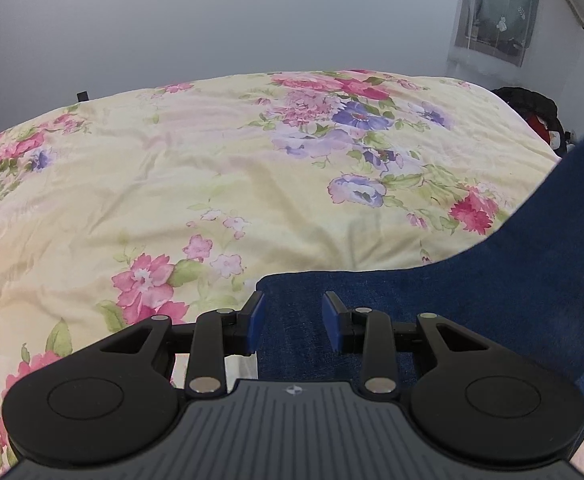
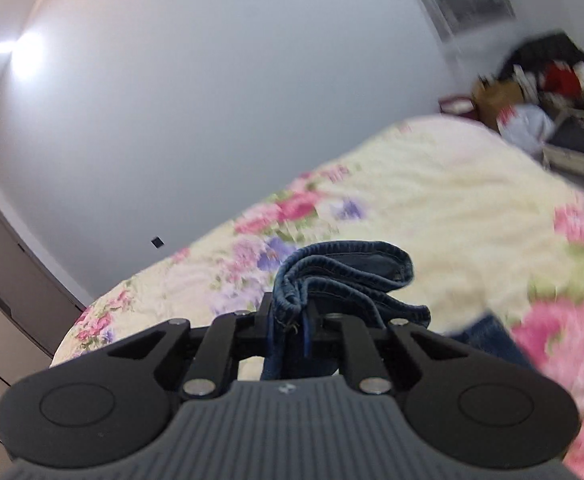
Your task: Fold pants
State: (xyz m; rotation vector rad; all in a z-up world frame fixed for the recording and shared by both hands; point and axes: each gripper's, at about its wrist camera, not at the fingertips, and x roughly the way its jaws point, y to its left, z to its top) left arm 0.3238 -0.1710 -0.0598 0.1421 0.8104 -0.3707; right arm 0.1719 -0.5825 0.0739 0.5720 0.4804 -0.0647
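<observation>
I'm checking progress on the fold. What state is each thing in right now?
Jeans: partly spread on the bed, one bunched hem lifted in the right gripper.
Right gripper: shut on the jeans hem.
Left gripper: jaws apart over the denim, pads not pressing it.
Bedspread: laid out over the bed, lightly wrinkled.

You are in a home bedroom. A bed under a pale yellow floral quilt (image 1: 219,168) fills the middle, with plain white walls (image 1: 211,20) behind it. A curtained window (image 1: 496,4) sits past the bed's far right corner, and bags and clothes (image 2: 552,92) are piled beyond that corner.
</observation>
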